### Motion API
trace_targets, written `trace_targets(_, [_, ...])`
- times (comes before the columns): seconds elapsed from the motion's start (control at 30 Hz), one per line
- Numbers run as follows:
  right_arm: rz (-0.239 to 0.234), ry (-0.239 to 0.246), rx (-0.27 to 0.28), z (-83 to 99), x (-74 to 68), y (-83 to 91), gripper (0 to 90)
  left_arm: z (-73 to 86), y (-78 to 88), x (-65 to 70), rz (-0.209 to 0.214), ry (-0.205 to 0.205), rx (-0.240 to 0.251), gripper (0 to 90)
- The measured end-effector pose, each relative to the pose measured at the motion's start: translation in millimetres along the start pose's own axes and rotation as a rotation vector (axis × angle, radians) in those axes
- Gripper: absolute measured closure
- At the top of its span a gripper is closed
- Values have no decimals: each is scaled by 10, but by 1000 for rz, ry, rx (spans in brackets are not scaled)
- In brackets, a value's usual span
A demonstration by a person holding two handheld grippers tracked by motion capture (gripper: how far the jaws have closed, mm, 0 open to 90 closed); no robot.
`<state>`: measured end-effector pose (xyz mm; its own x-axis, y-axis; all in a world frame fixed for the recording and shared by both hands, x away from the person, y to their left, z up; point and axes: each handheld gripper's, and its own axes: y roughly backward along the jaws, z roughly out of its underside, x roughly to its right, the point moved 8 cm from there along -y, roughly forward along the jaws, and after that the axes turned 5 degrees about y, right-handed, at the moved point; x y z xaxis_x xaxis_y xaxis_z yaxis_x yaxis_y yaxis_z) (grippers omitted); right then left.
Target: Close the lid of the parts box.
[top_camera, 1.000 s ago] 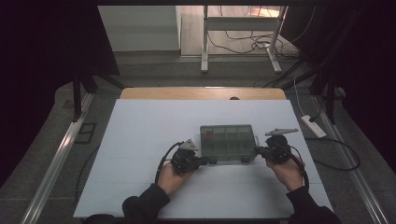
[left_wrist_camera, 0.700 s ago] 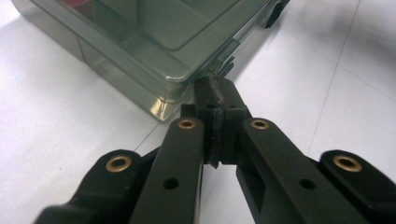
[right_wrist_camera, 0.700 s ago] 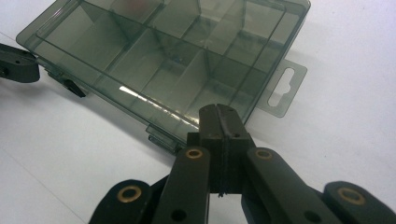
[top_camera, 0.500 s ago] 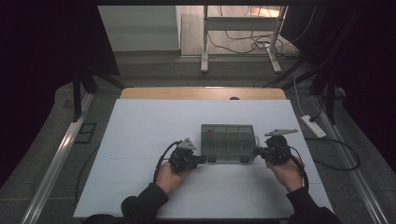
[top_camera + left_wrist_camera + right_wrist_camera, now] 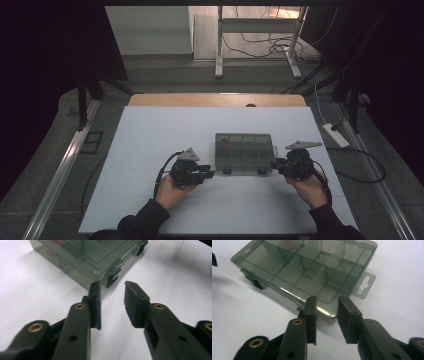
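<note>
Item: smoky translucent plastic compartment box (image 5: 244,153) with hinged lid, black front latches (image 5: 113,278) and a hang tab (image 5: 364,285) on one end. Location: white tabletop (image 5: 150,135), right of centre, nearer the front edge than the back; lying flat, lid down. Contents: dividers visible through the lid; a small red piece (image 5: 224,144) in a back-left compartment, otherwise unclear.

Left gripper (image 5: 112,298): at the box's front-left corner, jaws apart with nothing between them, tips just short of the near latch. Its jaws have just been opening; compared with a second ago it has drawn slightly off the box.

Right gripper (image 5: 327,308): at the box's right end, jaws likewise just opened, standing apart beside the corner, not pressing it.

Assessment: both grips released; the box appears set down and left resting, with the latches likely the next point of attention.
</note>
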<state>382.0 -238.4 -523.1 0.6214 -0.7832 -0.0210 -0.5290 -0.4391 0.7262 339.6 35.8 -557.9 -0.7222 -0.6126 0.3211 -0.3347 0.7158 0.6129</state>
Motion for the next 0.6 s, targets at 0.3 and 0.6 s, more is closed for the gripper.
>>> trace_targets(0.3, [-13,19,22,20,-80,102,473,111,225,-31,-22,22,20,501])
trace_targets(0.6, [-14,37,20,125,-175,244,231,292,517,-79,-48,59,55,273])
